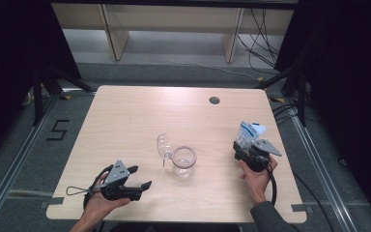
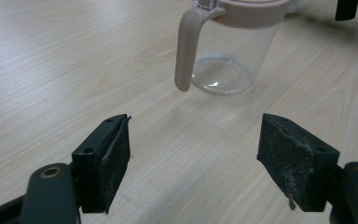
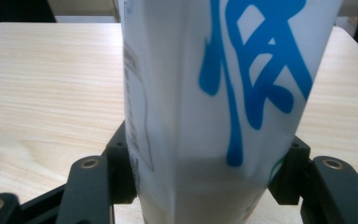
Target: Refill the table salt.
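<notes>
A clear jug with its lid tipped open is standing near the middle of the wooden counter. The left gripper is resting near the front edge, its fingers spread and pointing toward the jug. At the right side, the right gripper is gripping a white and blue carton.

counter: pale wood, round hole near far edge | on it: clear jug, lid open, mid-counter
</notes>
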`<state>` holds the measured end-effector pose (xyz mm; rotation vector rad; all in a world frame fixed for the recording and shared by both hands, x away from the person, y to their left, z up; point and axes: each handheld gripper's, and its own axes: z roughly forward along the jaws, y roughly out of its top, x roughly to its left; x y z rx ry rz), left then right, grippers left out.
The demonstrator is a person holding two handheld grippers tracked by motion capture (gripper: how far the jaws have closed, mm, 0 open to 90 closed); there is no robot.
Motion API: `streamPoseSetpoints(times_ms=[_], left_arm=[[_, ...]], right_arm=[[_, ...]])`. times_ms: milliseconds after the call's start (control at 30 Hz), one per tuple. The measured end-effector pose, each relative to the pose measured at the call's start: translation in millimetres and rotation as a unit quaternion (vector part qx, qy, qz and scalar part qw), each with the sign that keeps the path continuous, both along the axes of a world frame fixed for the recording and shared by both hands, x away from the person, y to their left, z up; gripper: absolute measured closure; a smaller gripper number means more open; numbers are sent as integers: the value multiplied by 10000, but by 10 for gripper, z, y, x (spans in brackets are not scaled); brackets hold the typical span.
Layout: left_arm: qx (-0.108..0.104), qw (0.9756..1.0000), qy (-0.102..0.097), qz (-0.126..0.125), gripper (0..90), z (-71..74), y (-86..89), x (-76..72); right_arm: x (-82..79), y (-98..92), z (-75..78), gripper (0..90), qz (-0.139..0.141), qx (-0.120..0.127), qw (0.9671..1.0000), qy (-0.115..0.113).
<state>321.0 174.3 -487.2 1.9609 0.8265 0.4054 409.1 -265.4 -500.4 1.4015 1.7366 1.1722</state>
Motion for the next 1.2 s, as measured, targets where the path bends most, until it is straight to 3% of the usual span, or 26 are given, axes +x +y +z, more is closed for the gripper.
streamPoseSetpoints(times_ms=[100,200,233,333,433,533,733,800,900,1033,1067,1133,1167,1200], left_arm=[[-1,10000,-1,2,250,0,2,-1],[-5,10000,-1,4,249,-1,5,0],[-5,10000,-2,6,249,-1,6,-1],[-55,10000,4,-3,250,-7,6,0],[-74,10000,17,42,250,-5,5,-7],[-77,10000,13,47,250,-6,5,-6],[-68,10000,28,61,249,-5,7,-7],[-57,9999,35,77,250,-7,5,-10],[-51,10000,21,38,249,-6,7,-7],[-51,10000,31,73,249,-8,7,-9],[-44,10000,29,79,249,-8,10,-8],[-86,9999,33,95,249,-11,7,-8],[-48,10000,29,83,249,-10,12,-6],[-18,10000,28,69,249,-10,15,-3]], right_arm=[[-20,33,19,416,191,-27,9997,-150],[-70,63,55,417,294,-1,9996,-41],[-64,55,56,417,368,-97,9992,-91],[-91,68,77,417,529,-21,9985,-123],[-106,71,83,417,498,-18,9986,-167],[-143,101,93,417,469,169,9987,-90],[-176,63,124,417,749,-86,9971,-51],[-185,87,118,417,897,17,9958,-158],[-225,120,136,417,1038,-49,9946,-35],[-257,172,151,417,1166,-83,9931,-131],[-285,197,156,417,1109,3,9938,-66],[-292,191,162,417,1198,-95,9926,-144],[-321,213,167,417,1171,-10,9931,-43],[-328,216,168,417,1171,-90,9931,-66]])
